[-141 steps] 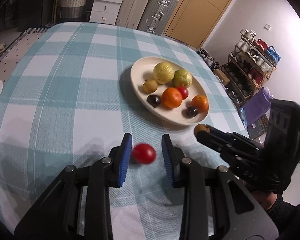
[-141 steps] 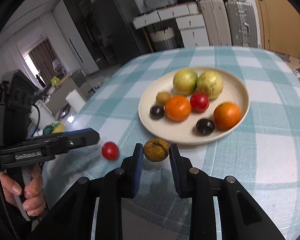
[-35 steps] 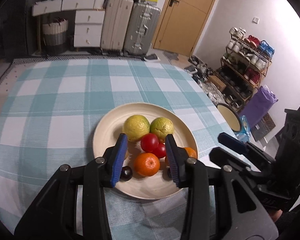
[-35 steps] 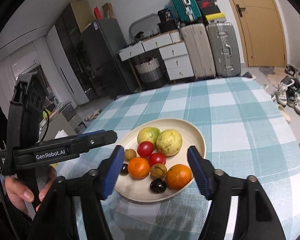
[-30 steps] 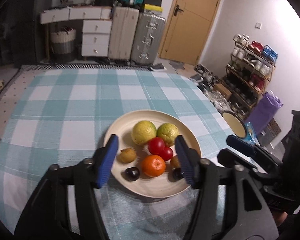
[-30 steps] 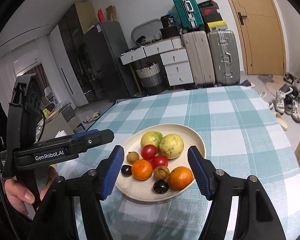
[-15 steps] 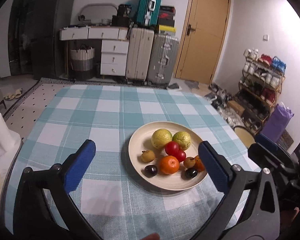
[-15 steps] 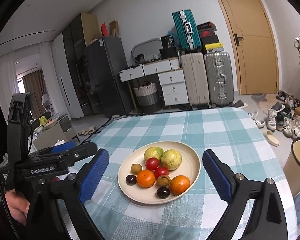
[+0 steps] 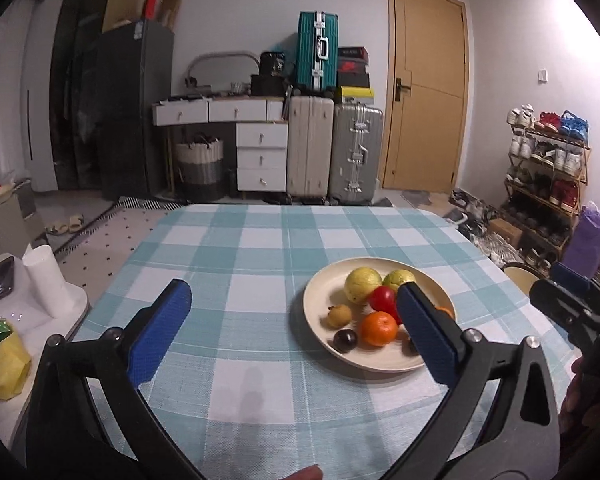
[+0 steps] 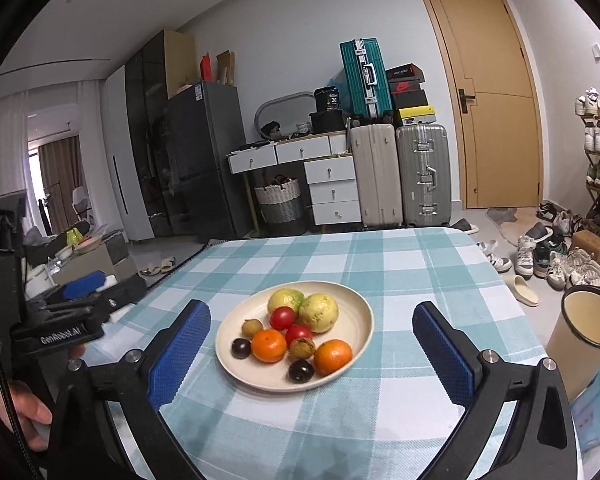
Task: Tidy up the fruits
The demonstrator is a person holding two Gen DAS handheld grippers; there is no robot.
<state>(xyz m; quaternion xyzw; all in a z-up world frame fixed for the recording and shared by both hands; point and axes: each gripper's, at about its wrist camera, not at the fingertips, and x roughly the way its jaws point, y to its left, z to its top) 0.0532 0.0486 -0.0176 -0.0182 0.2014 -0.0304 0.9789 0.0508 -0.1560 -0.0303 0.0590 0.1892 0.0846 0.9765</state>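
Two claws spread, empty | right claw (image 10: 311, 354) opening | fruit plate (image 10: 362, 322) beyond its tips, apart

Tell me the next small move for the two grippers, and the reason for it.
Probably just set both down: the left gripper and right gripper are open and empty, every fruit in view sits on the plate, and none lies on the tablecloth.

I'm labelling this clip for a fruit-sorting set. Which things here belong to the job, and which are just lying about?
Job:
plate
two guavas
two tomatoes
two oranges
two dark plums

Lying about:
suitcases
paper roll
woven basket
shoe rack
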